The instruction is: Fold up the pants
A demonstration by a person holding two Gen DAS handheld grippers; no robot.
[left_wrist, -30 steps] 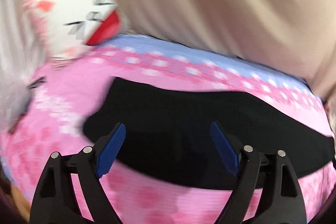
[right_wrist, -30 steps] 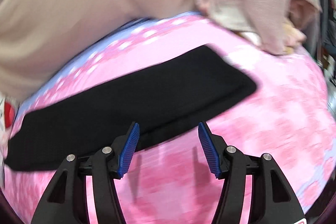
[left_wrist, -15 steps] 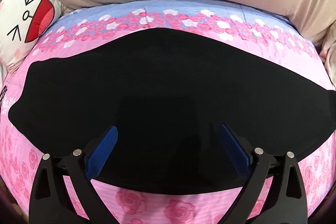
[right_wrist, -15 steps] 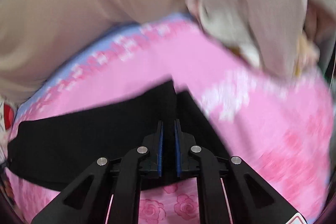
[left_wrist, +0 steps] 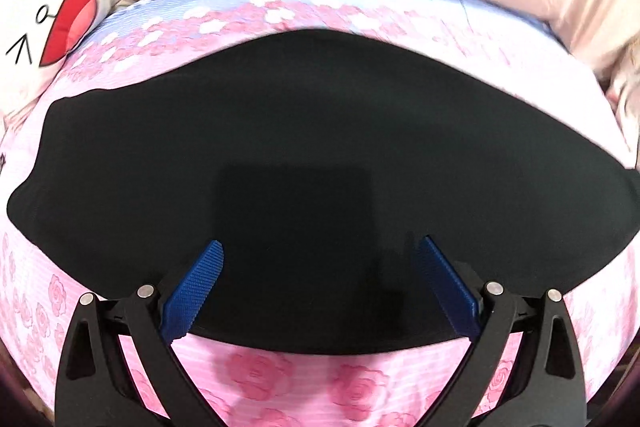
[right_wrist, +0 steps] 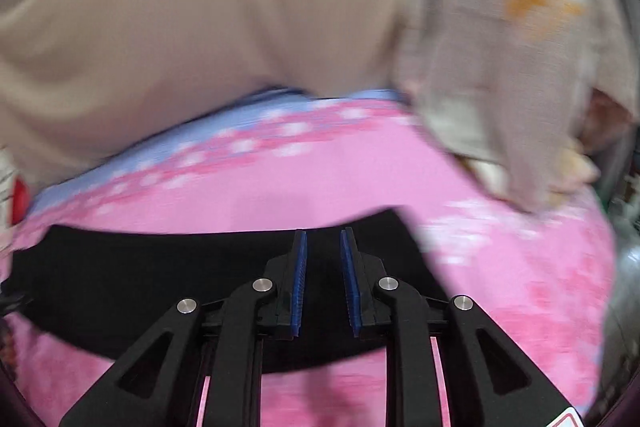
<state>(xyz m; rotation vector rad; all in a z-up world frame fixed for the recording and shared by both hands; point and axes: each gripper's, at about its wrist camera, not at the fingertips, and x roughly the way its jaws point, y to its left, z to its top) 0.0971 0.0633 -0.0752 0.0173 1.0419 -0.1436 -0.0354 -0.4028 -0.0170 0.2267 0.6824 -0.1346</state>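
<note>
Across the middle of both frames the pants (left_wrist: 320, 147) lie flat on the bedspread (left_wrist: 280, 379) — left gripper (left_wrist: 320, 287) spread wide, right gripper (right_wrist: 323, 279) narrowed over cloth, grip unclear — so the fold's pickup needs a sure pinch.

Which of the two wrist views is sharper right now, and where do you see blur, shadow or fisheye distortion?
Left wrist view: mostly sharp, though the fisheye bows the black pants into a dome, and a squarish shadow lies between the open left gripper. Right wrist view: motion blur smears the pink floral bedsheet and beige fabric; only the right gripper, jaws nearly together over the pants, looks crisp.
</note>
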